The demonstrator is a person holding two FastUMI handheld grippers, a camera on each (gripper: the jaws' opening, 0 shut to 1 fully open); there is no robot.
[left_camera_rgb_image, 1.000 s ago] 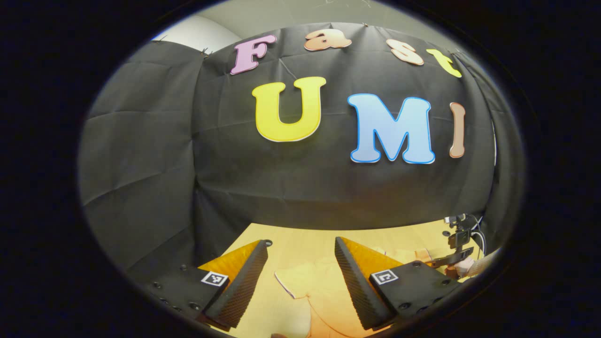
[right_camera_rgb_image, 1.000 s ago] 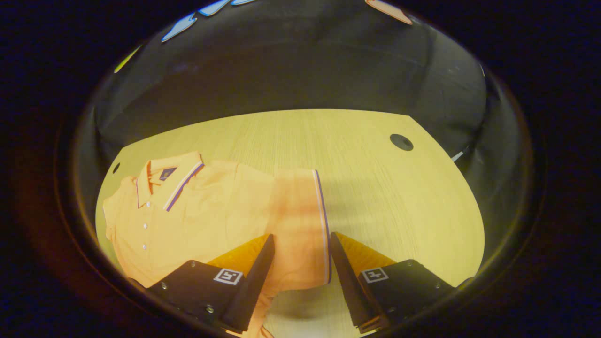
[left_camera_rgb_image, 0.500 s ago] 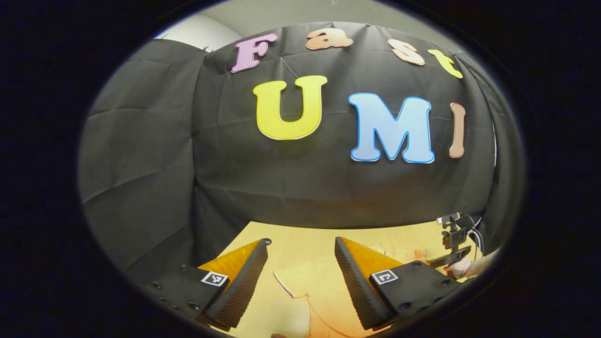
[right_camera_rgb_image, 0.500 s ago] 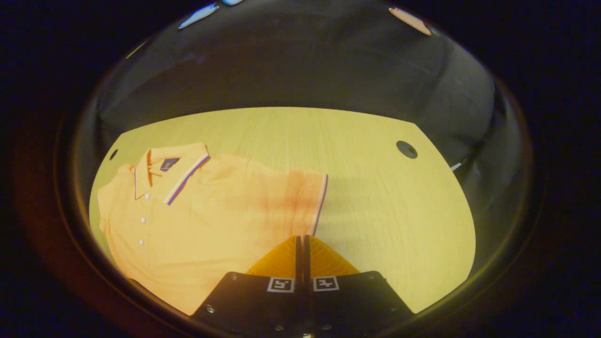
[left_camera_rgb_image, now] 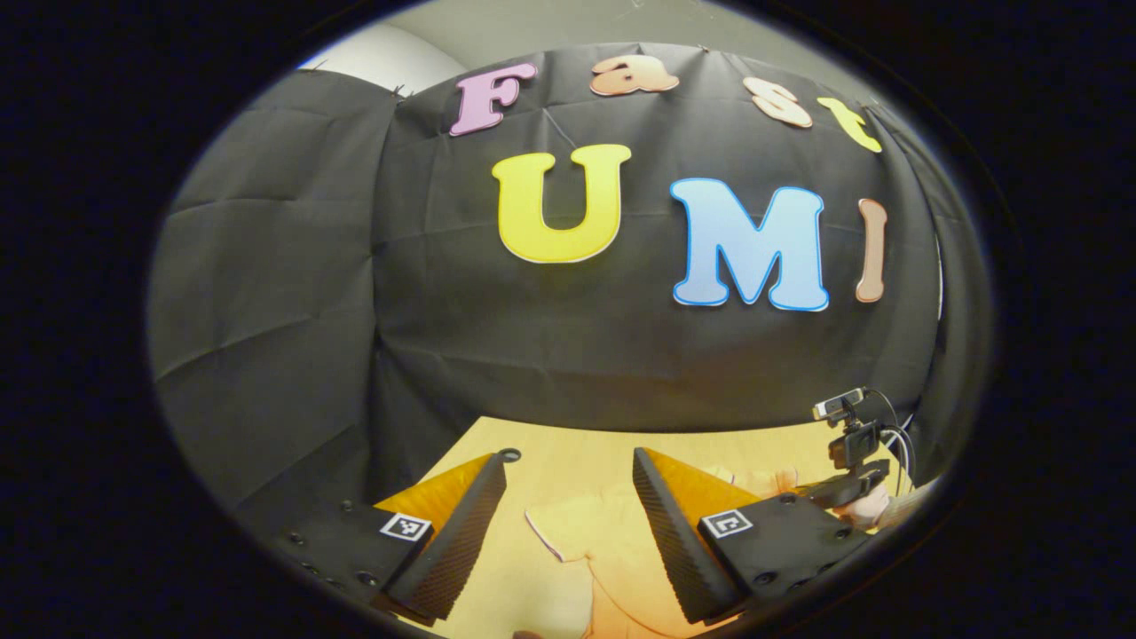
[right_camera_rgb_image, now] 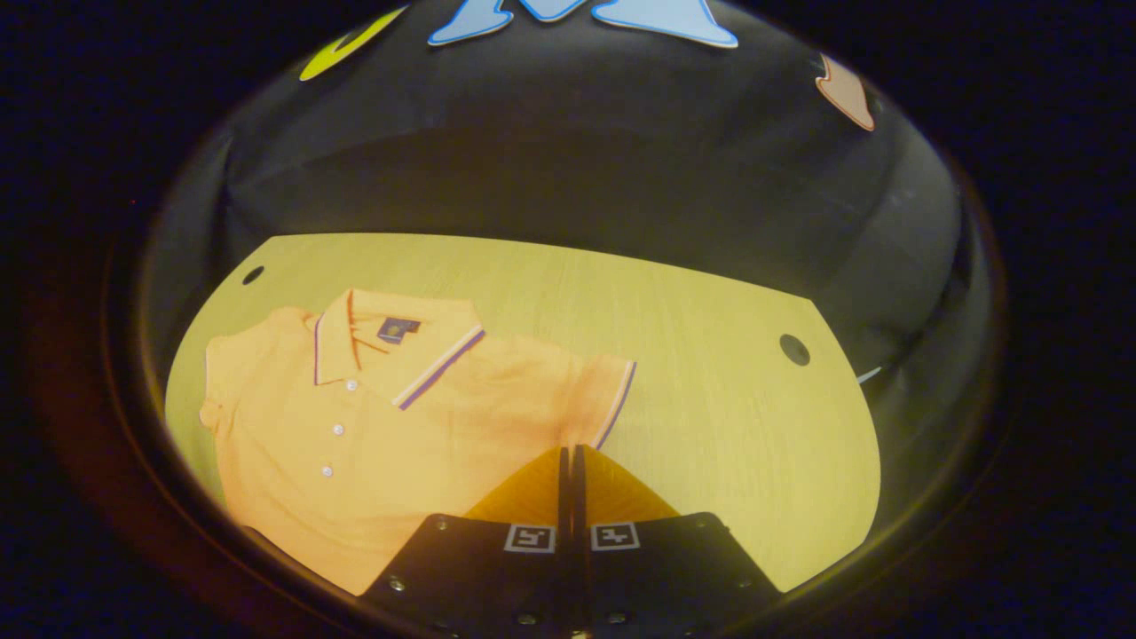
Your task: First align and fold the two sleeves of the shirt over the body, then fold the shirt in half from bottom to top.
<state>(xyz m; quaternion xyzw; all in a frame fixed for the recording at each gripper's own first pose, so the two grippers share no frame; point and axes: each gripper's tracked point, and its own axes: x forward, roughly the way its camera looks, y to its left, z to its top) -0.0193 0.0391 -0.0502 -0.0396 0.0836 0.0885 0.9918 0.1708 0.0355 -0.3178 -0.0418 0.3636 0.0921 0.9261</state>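
1. Left gripper view: the left gripper [left_camera_rgb_image: 568, 524] hangs above the table [left_camera_rgb_image: 568, 444] with its fingers spread and nothing between them. Below lies the left part of the orange shirt [left_camera_rgb_image: 603, 550].
2. Farther right in that view, the right gripper [left_camera_rgb_image: 848, 488] sits low at the shirt's far side, a hand [left_camera_rgb_image: 874, 506] behind it.
3. Right gripper view: the shirt [right_camera_rgb_image: 355, 444] lies flat, collar [right_camera_rgb_image: 390, 355] toward the wall, buttons up.
4. The right sleeve [right_camera_rgb_image: 608, 399], with its striped cuff, sticks out sideways just beyond the right gripper [right_camera_rgb_image: 568, 457].
5. Its fingers are pressed together; whether cloth is pinched between them I cannot tell.
6. Judgement: sleeve folding, the first step, is in hand; neither sleeve lies over the body. Next, carry the right sleeve leftward onto the chest.
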